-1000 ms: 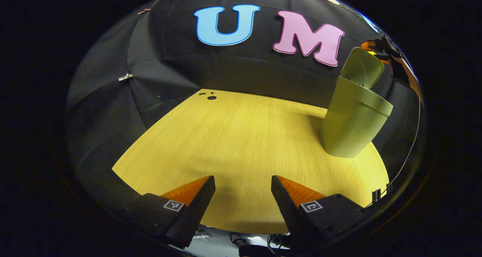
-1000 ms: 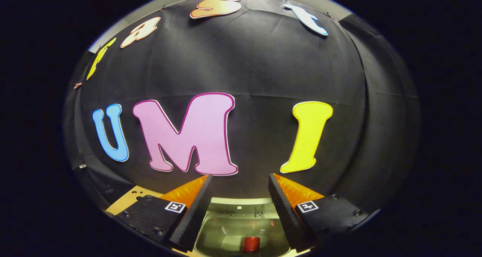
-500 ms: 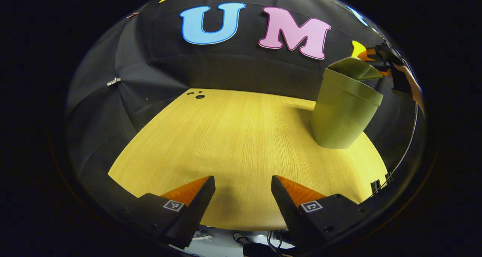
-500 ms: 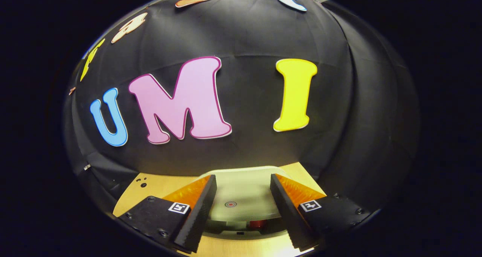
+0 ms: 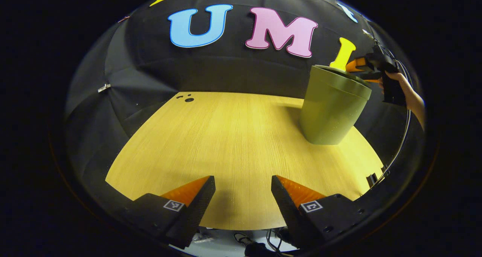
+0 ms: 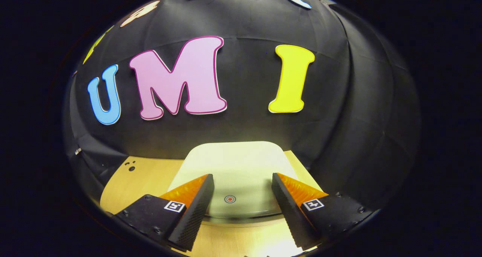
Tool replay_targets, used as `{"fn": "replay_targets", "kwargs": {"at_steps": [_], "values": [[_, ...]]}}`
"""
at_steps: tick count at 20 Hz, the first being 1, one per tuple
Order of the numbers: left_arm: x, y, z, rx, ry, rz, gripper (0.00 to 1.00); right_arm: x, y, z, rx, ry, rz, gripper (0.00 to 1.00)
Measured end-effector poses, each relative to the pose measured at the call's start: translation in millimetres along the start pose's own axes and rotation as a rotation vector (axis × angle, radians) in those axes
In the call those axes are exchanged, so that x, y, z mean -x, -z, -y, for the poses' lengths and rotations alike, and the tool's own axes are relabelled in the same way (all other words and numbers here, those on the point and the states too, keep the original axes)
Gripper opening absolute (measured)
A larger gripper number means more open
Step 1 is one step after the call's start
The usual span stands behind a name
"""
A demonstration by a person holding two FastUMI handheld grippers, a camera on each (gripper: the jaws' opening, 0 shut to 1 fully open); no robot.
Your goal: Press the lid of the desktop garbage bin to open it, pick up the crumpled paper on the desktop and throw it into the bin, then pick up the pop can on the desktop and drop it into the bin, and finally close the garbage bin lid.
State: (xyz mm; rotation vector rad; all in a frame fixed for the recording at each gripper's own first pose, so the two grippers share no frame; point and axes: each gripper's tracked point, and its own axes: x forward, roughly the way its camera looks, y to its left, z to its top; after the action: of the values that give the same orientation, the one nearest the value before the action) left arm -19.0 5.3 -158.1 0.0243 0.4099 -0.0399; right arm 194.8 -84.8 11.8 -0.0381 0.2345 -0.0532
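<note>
Right gripper (image 6: pixel 243 181) jaws apart — over closed bin lid (image 6: pixel 233 166), holding nothing

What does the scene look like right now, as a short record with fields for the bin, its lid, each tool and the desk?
bin: green desktop garbage bin, upright on the desk's far right part in the left gripper view
lid: lid down flat on the bin, red ring mark near its front edge
right tool: right tool open, just over the lid's front, holding nothing
left tool: left tool open, empty, above the desk's near edge
desk: wooden desktop
</note>
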Motion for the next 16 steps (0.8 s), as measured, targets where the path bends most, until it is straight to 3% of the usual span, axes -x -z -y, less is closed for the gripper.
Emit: {"fn": "replay_targets", "kwargs": {"at_steps": [7, 11, 16], "values": [[6.2, -8.5, 4.9, -0.015, 0.054, 0.038, 0.96, 1.1, 5.8, -3.1, -0.024, 0.010, 0.025, 0.99], [7.8, -5.4, -6.4, -0.016, 0.053, 0.044, 0.96, 1.1, 16.4, -4.2, 0.034, 0.026, 0.012, 1.00], [13.8, -12.3, -13.9, -0.002, 0.050, 0.072, 0.96, 5.4, 9.7, -5.3, 0.003, 0.027, 0.091, 1.00]]}}
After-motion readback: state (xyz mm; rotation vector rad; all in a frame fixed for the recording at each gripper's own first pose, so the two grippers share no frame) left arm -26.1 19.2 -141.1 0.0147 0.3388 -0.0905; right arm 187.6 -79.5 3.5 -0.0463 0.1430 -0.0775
